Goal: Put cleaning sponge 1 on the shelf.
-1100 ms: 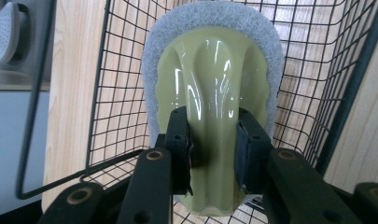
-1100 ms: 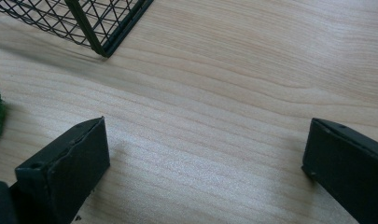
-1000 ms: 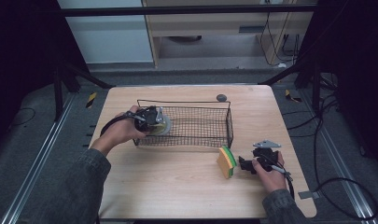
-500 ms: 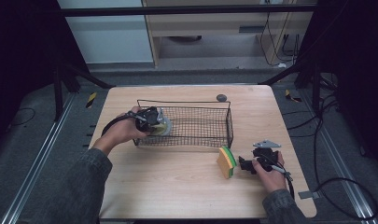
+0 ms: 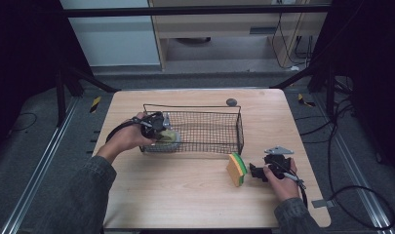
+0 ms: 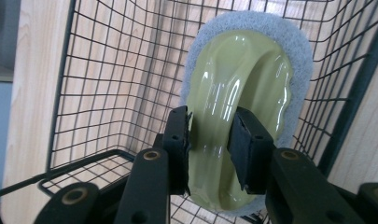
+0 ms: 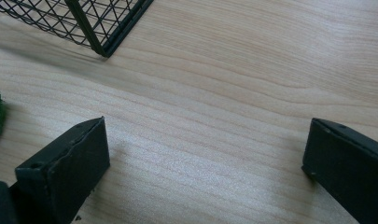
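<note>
Here my left fingers pinch the scrubber inside the basket's left end, its long axis running ahead; my right fingers gape empty, sponge just beside them.

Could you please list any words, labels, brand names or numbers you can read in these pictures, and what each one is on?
None can be read. The green scrubber in the left hand-held gripper, the wire basket, the yellow-green sponge and the wooden table carry no visible text.
</note>
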A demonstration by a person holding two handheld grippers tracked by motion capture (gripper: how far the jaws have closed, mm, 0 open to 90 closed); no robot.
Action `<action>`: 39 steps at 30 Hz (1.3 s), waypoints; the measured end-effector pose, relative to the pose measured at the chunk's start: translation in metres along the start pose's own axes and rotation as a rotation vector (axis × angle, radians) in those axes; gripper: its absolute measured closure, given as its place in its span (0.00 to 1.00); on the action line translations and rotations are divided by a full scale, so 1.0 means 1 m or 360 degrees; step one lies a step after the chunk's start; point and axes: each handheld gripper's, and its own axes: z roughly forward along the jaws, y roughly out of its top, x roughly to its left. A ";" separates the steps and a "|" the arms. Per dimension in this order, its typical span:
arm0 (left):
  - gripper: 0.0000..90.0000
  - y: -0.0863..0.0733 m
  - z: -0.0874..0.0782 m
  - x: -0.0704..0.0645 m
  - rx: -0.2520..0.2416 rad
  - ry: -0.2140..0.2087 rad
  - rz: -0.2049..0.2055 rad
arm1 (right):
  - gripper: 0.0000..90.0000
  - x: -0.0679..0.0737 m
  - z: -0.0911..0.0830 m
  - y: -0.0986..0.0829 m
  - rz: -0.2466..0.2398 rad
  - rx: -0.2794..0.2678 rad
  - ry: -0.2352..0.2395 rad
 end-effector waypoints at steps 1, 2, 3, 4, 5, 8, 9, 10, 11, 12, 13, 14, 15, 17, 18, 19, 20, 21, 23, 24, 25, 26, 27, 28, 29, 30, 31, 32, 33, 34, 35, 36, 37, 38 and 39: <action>0.76 -0.001 0.000 -0.001 -0.0006 -0.0011 -0.0007 | 0.01 0.000 0.000 0.000 0.0000 0.0000 0.0000; 0.75 -0.001 0.000 -0.001 -0.0006 -0.0011 -0.0007 | 0.01 0.000 0.000 0.000 0.0000 0.0000 0.0000; 0.75 -0.001 -0.001 -0.001 -0.0014 -0.0018 -0.0021 | 0.01 0.000 0.000 0.000 0.0000 0.0000 0.0000; 0.75 -0.001 -0.001 -0.001 -0.0014 -0.0018 -0.0021 | 0.01 0.000 0.000 0.000 0.0000 0.0000 0.0000; 0.75 -0.001 -0.002 0.000 -0.0018 -0.0010 -0.0005 | 0.01 0.000 0.000 0.000 0.0000 0.0000 0.0000; 0.73 -0.002 -0.004 0.000 -0.0033 -0.0009 -0.0016 | 0.01 0.000 0.000 0.000 0.0000 0.0000 0.0000; 0.73 -0.002 -0.007 0.000 -0.0047 -0.0007 -0.0026 | 0.01 0.000 0.000 0.000 0.0000 0.0000 0.0000; 0.72 -0.002 -0.008 0.000 -0.0060 0.0001 -0.0021 | 0.01 0.000 0.000 0.000 0.0000 0.0000 0.0000; 0.72 -0.001 -0.010 0.000 -0.0066 0.0004 -0.0018 | 0.01 0.000 0.000 0.000 0.0000 0.0000 0.0000; 0.72 -0.001 -0.010 0.000 -0.0066 0.0004 -0.0018 | 0.01 0.000 0.000 0.000 0.0000 0.0000 0.0000; 0.72 -0.001 -0.012 0.000 -0.0074 0.0008 -0.0020 | 0.01 0.000 0.000 0.000 0.0000 0.0000 0.0000; 0.72 0.000 -0.013 0.000 -0.0083 0.0016 -0.0022 | 0.01 0.000 0.000 0.000 0.0000 0.0000 0.0000; 0.72 0.000 -0.015 0.001 -0.0085 0.0024 -0.0016 | 0.01 0.000 0.000 0.000 0.0000 0.0000 0.0000; 0.72 0.001 -0.019 0.002 -0.0102 0.0049 -0.0030 | 0.01 0.000 0.000 0.000 0.0000 0.0000 0.0000; 0.72 0.001 -0.019 0.002 -0.0102 0.0049 -0.0030 | 0.01 0.000 0.000 0.000 0.0000 0.0000 0.0000; 0.71 0.001 -0.020 0.002 -0.0110 0.0055 -0.0032 | 0.01 0.000 0.000 0.000 0.0000 0.0000 0.0000; 0.71 0.002 -0.021 0.002 -0.0114 0.0063 -0.0040 | 0.01 0.000 0.000 0.000 0.0000 0.0000 0.0000; 0.71 0.002 -0.021 0.002 -0.0123 0.0074 -0.0053 | 0.01 0.000 0.000 0.000 0.0000 0.0000 0.0000; 0.69 0.002 -0.022 0.003 -0.0122 0.0087 -0.0062 | 0.01 0.000 0.000 0.000 0.0000 0.0000 0.0000; 0.69 0.002 -0.022 0.003 -0.0122 0.0087 -0.0062 | 0.01 0.000 0.000 0.000 0.0000 0.0000 0.0000; 0.68 0.002 -0.023 0.003 -0.0128 0.0098 -0.0071 | 0.01 0.000 0.000 0.000 0.0000 0.0000 0.0000; 0.68 0.002 -0.023 0.003 -0.0128 0.0098 -0.0071 | 0.01 0.000 0.000 0.000 0.0000 0.0000 0.0000; 0.68 0.002 -0.024 0.003 -0.0137 0.0107 -0.0089 | 0.01 0.000 0.000 0.000 0.0000 0.0000 0.0000; 0.67 0.003 -0.025 0.004 -0.0135 0.0107 -0.0097 | 0.01 0.000 0.000 0.000 0.0000 0.0000 0.0000; 0.66 0.003 -0.025 0.004 -0.0138 0.0115 -0.0105 | 0.01 0.000 0.000 0.000 0.0000 0.0000 0.0000; 0.65 0.003 -0.026 0.004 -0.0139 0.0125 -0.0112 | 0.01 0.000 0.000 0.000 0.0000 0.0000 0.0000; 0.63 0.003 -0.026 0.004 -0.0139 0.0125 -0.0112 | 0.01 0.000 0.000 0.000 0.0000 0.0000 0.0000; 0.63 0.003 -0.027 0.005 -0.0148 0.0137 -0.0125 | 0.01 0.000 0.000 0.000 0.0000 0.0000 0.0000; 0.58 0.003 -0.029 0.005 -0.0166 0.0162 -0.0161 | 0.01 0.000 0.000 0.000 0.0000 0.0000 0.0000; 0.53 0.003 -0.029 0.005 -0.0166 0.0162 -0.0161 | 0.01 0.000 0.000 0.000 0.0000 0.0000 0.0000; 0.45 0.003 -0.032 0.006 -0.0182 0.0200 -0.0223 | 0.01 0.000 0.000 0.000 0.0000 0.0000 0.0000; 0.34 0.003 -0.033 0.007 -0.0186 0.0229 -0.0255 | 0.01 0.000 0.000 0.000 0.0001 0.0000 0.0000; 0.23 0.002 -0.035 0.007 -0.0199 0.0255 -0.0293 | 0.01 0.000 0.000 0.000 0.0000 0.0000 0.0000; 0.18 0.001 -0.037 0.007 -0.0222 0.0261 -0.0328 | 0.01 0.000 0.000 0.000 0.0000 0.0000 0.0000; 0.15 0.001 -0.037 0.007 -0.0222 0.0261 -0.0328 | 0.01 0.000 0.000 0.000 0.0000 0.0000 0.0000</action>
